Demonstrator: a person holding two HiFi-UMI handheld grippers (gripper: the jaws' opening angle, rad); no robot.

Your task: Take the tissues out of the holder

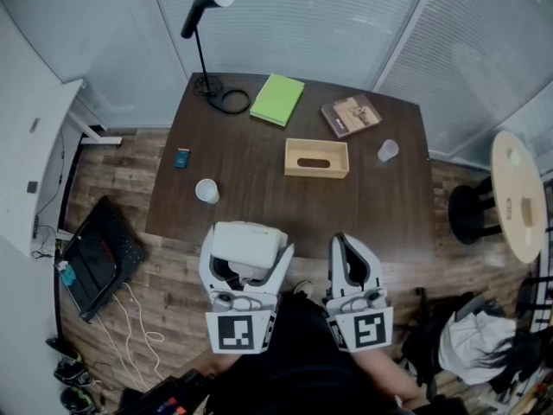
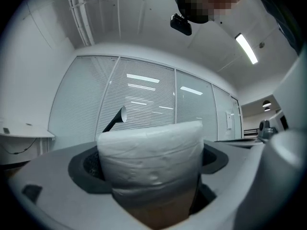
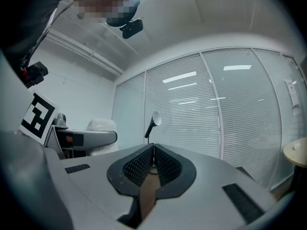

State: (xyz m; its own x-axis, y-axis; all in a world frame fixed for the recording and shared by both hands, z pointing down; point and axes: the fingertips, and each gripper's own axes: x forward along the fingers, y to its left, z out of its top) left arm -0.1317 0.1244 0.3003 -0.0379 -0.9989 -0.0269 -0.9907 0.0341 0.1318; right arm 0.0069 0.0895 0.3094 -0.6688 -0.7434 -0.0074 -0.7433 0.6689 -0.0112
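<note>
A wooden tissue holder (image 1: 316, 158) with a slot in its top sits on the dark table (image 1: 259, 206), right of the middle. My left gripper (image 1: 246, 251) hangs at the table's near edge, shut on a white wrapped pack of tissues (image 1: 249, 241). In the left gripper view the tissue pack (image 2: 150, 161) fills the space between the jaws. My right gripper (image 1: 350, 256) is beside it to the right, shut with nothing in it; its ribbed pads (image 3: 144, 165) meet in the right gripper view. Both grippers are well short of the holder.
On the table stand a black desk lamp (image 1: 206, 7) with its cable, a green notebook (image 1: 277, 99), a brown book (image 1: 351, 115), two paper cups (image 1: 206, 191) (image 1: 388, 150) and a small blue object (image 1: 181, 158). A round side table (image 1: 521, 194) is at right.
</note>
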